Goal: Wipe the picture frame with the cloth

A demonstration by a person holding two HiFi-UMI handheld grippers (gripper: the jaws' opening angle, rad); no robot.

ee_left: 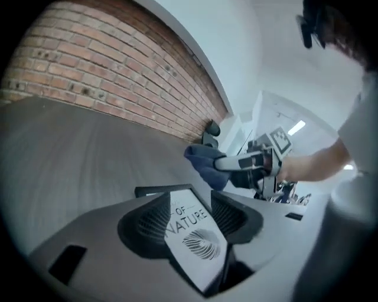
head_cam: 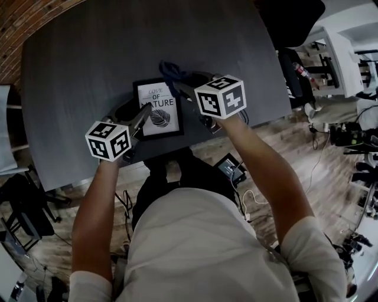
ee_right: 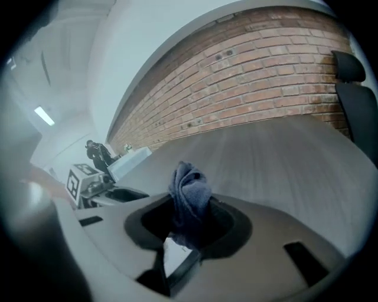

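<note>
A black picture frame (head_cam: 158, 110) with a white "nature" print lies flat on the dark grey table (head_cam: 82, 71), near its front edge. My left gripper (head_cam: 143, 113) hovers over the frame's left side with its jaws apart. In the left gripper view the frame (ee_left: 195, 233) shows in the gap between them, with no pad pressing on it. My right gripper (head_cam: 179, 88) is shut on a bunched dark blue cloth (head_cam: 170, 71) over the frame's far right corner. The cloth (ee_right: 190, 197) sticks up between the right jaws, with a bit of the frame (ee_right: 175, 255) below.
A brick wall (head_cam: 23, 23) runs along the table's far left. A black chair (head_cam: 290, 17) stands at the far right corner. Cables and equipment (head_cam: 348, 135) crowd the wooden floor on the right. My own legs are at the front edge.
</note>
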